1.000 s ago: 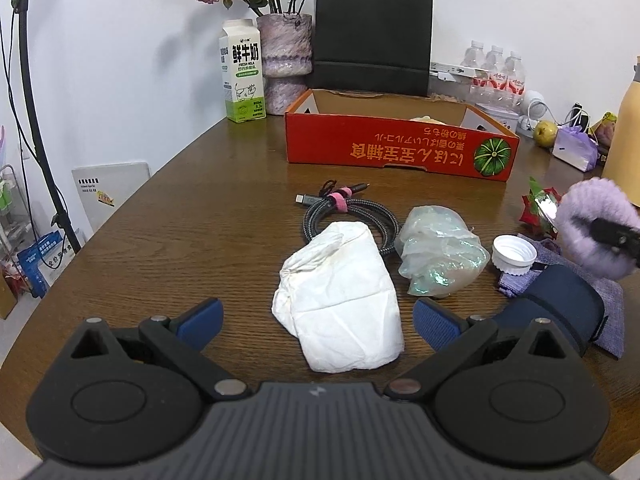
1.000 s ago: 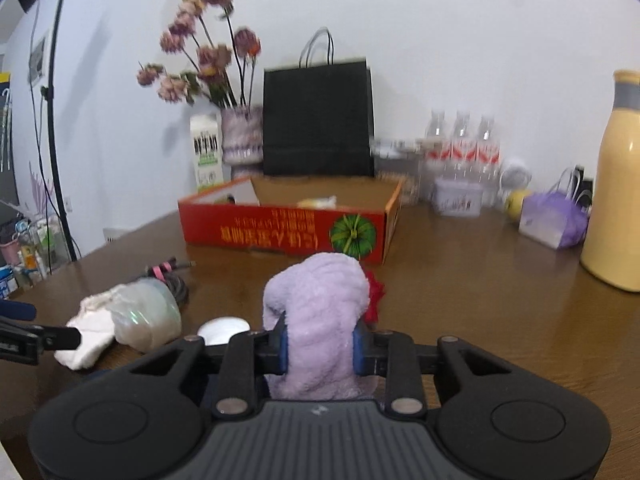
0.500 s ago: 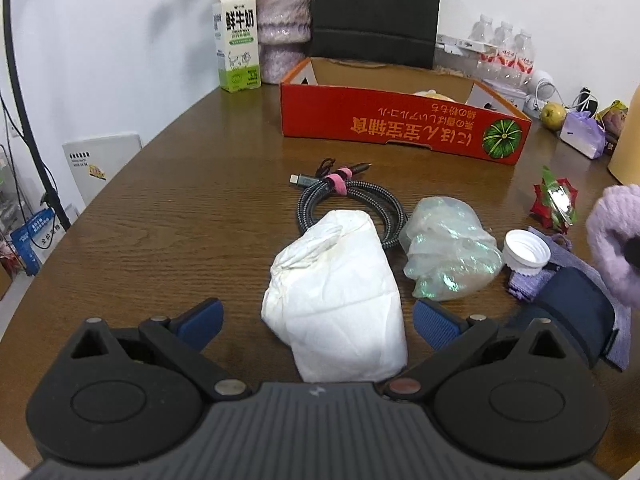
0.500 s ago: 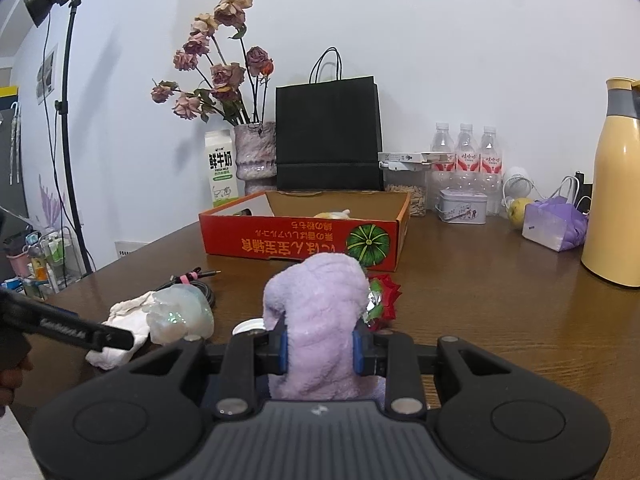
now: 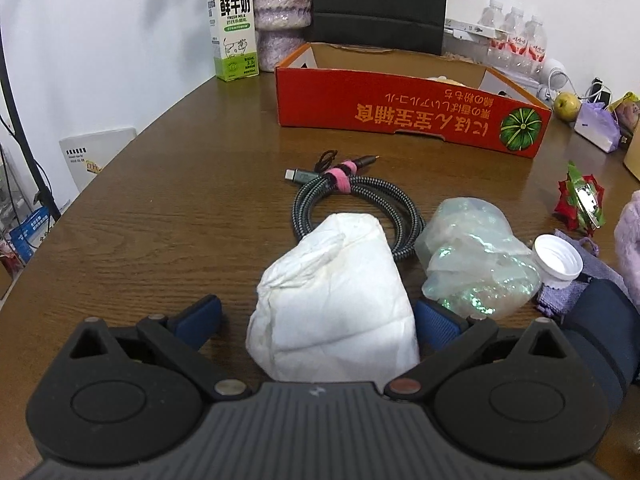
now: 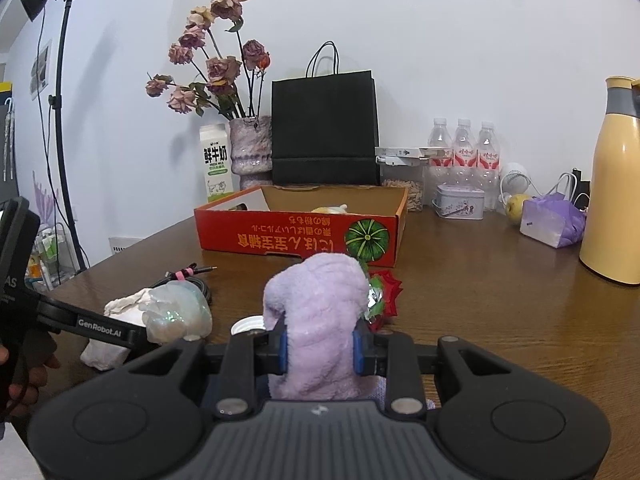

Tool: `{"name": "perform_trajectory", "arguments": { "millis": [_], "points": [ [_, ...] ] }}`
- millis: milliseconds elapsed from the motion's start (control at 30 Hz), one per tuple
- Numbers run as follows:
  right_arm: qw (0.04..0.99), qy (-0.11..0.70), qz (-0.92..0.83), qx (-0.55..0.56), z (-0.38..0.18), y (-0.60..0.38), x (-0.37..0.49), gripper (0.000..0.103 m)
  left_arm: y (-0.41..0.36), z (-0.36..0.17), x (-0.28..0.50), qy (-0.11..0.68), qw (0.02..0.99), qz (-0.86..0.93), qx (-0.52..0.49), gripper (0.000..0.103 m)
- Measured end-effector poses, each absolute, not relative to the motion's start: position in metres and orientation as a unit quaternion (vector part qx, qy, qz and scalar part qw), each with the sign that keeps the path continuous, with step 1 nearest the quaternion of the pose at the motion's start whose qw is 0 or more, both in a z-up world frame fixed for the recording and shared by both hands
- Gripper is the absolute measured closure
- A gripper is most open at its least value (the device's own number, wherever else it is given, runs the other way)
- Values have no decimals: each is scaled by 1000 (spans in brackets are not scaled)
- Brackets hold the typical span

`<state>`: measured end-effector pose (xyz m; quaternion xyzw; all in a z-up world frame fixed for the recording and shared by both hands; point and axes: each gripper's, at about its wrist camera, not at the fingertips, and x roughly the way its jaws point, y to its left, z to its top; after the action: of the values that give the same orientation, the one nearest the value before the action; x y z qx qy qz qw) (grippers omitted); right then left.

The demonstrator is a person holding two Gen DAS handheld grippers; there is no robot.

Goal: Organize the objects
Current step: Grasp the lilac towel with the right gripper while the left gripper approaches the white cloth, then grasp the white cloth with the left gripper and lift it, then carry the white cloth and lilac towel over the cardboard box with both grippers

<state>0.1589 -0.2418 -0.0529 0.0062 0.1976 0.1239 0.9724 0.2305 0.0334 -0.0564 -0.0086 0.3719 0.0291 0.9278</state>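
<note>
Left gripper (image 5: 318, 316) spread wide, blue pads either side of white crumpled paper wad (image 5: 334, 304) on wooden table (image 5: 160, 208); contact not clear. Iridescent plastic bag (image 5: 476, 264) just right of wad. Right gripper (image 6: 319, 350) pinched fluffy lilac cloth (image 6: 320, 320), near red box (image 6: 298, 236).

Vase (image 5: 282, 8): top cut off by upper edge, left wrist view.
Black bag (image 5: 380, 0): top cut off there too.
Box (image 6: 298, 234) contents: pale item mostly hidden behind front wall.
White wad (image 6: 116, 332): partly hidden behind iridescent bag (image 6: 178, 316), lower left.
Thermos (image 6: 612, 200): right side cut off.
</note>
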Motion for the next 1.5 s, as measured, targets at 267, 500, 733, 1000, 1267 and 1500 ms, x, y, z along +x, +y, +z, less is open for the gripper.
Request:
{"name": "perform_trajectory", "arguments": {
  "millis": [267, 500, 733, 1000, 1267, 1500],
  "points": [
    [972, 200, 123, 3, -54, -237, 160, 76, 32, -58, 227, 358, 933, 31, -8, 0],
    [973, 198, 120, 4, -51, -238, 158, 75, 33, -59, 219, 345, 938, 28, -9, 7],
    [973, 194, 124, 4, -50, -238, 155, 75, 32, -54, 210, 332, 943, 19, -4, 45],
    [974, 188, 126, 3, -47, -236, 148, 75, 31, -52, 194, 325, 946, 17, -1, 55],
    [974, 181, 134, -1, -40, -229, 140, 75, 36, -34, 172, 291, 957, 14, -8, 57],
    [976, 171, 137, -4, -33, -221, 138, 75, 35, -13, 163, 256, 967, 9, -6, 57]
  ]
}}
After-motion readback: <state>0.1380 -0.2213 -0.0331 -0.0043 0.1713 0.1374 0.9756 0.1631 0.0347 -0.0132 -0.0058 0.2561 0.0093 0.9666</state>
